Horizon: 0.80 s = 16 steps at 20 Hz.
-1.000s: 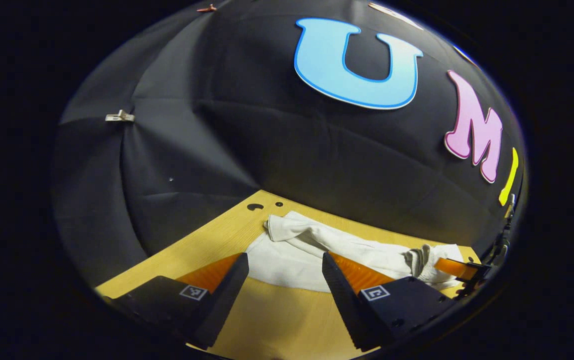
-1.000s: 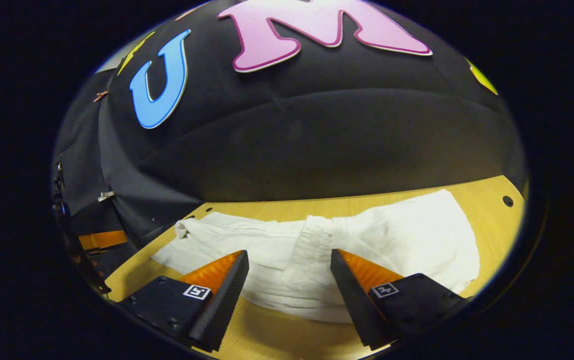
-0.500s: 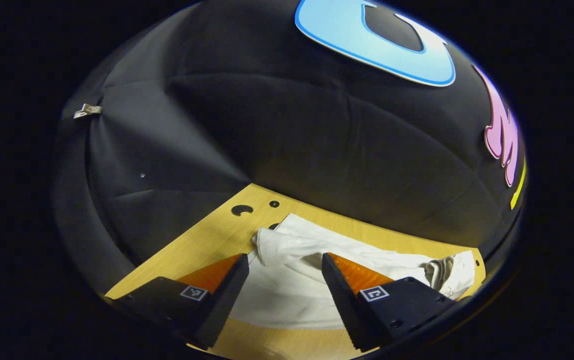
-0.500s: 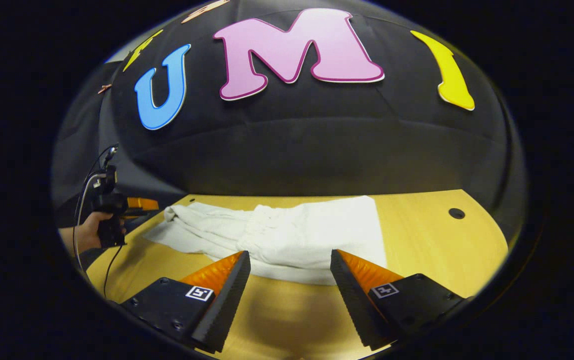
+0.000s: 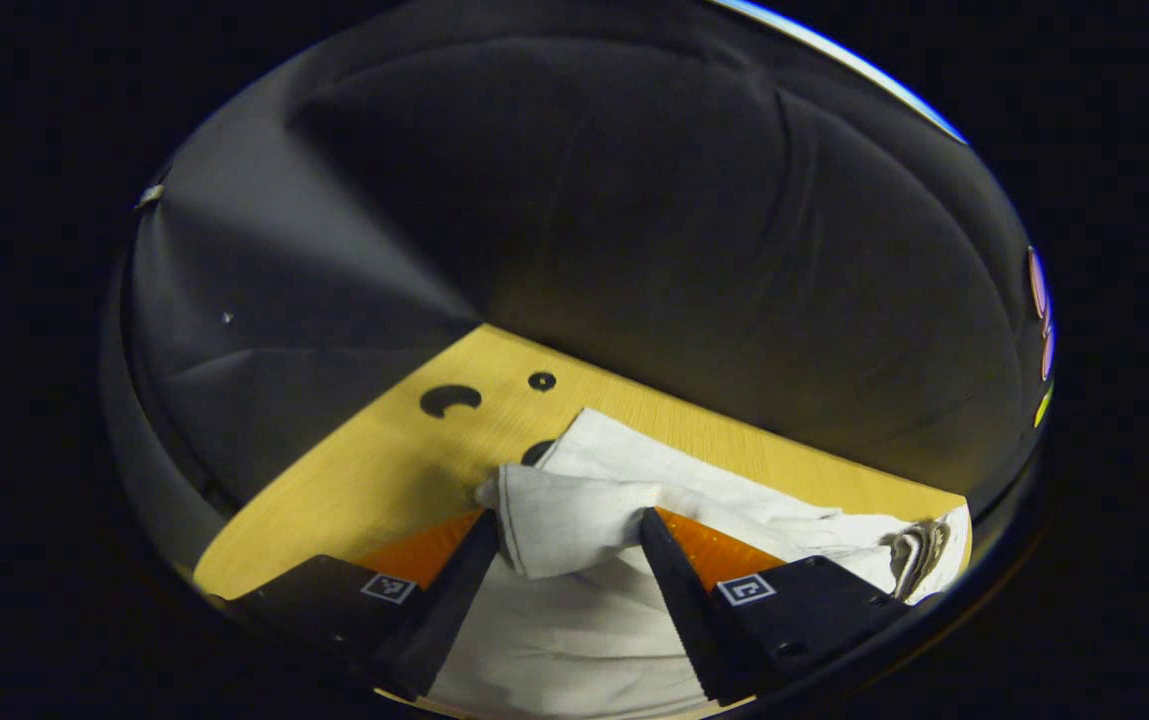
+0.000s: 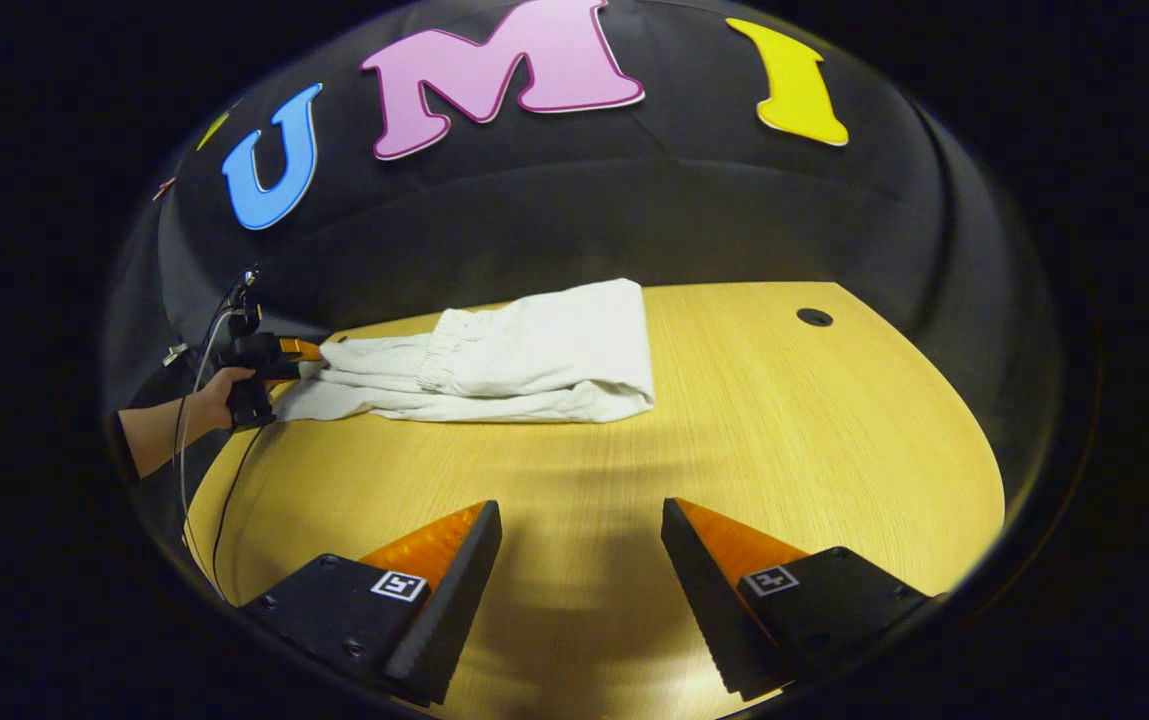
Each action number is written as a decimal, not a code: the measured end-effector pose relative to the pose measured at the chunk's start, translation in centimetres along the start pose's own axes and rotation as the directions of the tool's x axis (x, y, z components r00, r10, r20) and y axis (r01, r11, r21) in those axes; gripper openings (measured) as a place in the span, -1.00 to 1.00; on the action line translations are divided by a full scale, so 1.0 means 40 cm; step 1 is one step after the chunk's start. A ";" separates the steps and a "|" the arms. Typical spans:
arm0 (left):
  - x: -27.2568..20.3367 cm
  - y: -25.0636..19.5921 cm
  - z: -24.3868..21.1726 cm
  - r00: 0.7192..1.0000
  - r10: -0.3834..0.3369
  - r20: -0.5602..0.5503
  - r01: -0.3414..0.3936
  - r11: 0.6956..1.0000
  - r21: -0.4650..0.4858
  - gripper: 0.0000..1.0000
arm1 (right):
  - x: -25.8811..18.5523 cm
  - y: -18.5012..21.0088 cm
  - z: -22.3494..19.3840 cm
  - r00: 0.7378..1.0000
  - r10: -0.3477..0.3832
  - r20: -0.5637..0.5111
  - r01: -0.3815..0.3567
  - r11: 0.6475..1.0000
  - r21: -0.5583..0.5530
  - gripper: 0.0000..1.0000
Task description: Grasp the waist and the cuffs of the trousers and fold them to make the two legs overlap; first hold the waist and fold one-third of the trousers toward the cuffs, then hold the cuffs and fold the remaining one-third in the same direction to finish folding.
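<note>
White trousers [image 6: 534,350] lie folded on the wooden table [image 6: 734,430], the waist part laid over the legs, its elastic band [image 6: 439,350] facing the cuffs. In the left gripper view the cuff end [image 5: 554,515] is bunched up between the fingers of my left gripper [image 5: 567,522], which is open and does not press on the cloth. The right gripper view also has the left gripper [image 6: 274,352] at the cuff end, held by a hand [image 6: 209,395]. My right gripper [image 6: 581,512] is open over bare table, well short of the trousers, nothing between its fingers.
The table has a curved slot [image 5: 449,398] and a small hole [image 5: 541,380] near the left corner, and a round hole [image 6: 814,317] at the far right. Black cloth walls close the table's far sides. A cable [image 6: 196,440] hangs from the left gripper.
My right gripper has pulled back from the trousers, leaving the waist part folded over. My left gripper has moved forward so the cuff end now lies between its open fingers.
</note>
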<state>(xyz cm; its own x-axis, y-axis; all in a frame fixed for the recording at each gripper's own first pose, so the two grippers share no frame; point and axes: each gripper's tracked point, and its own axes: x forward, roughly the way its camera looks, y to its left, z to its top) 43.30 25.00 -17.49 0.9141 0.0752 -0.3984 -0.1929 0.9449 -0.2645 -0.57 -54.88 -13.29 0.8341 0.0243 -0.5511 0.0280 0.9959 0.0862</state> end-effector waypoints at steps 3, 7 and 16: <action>0.016 0.024 -0.015 0.997 0.075 -0.027 -0.070 0.983 0.168 0.83 | -0.004 -0.020 0.011 1.000 -0.010 0.011 0.010 1.000 0.023 0.96; 0.015 0.005 -0.026 0.993 0.105 -0.053 -0.087 0.961 0.263 0.42 | -0.002 -0.028 0.002 1.000 -0.012 0.010 0.011 0.999 0.033 0.97; 0.009 -0.044 -0.040 0.996 0.088 -0.032 -0.077 0.965 0.249 -0.78 | -0.001 -0.028 -0.029 1.000 0.000 -0.007 0.000 0.998 0.057 0.97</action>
<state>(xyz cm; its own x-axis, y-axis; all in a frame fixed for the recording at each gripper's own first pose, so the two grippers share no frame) 43.40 22.84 -18.58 0.8817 0.1478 -0.4480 -0.1683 0.9857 -0.0060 -1.27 -55.88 -14.34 0.8300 0.0250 -0.5572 0.0594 0.9894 0.1328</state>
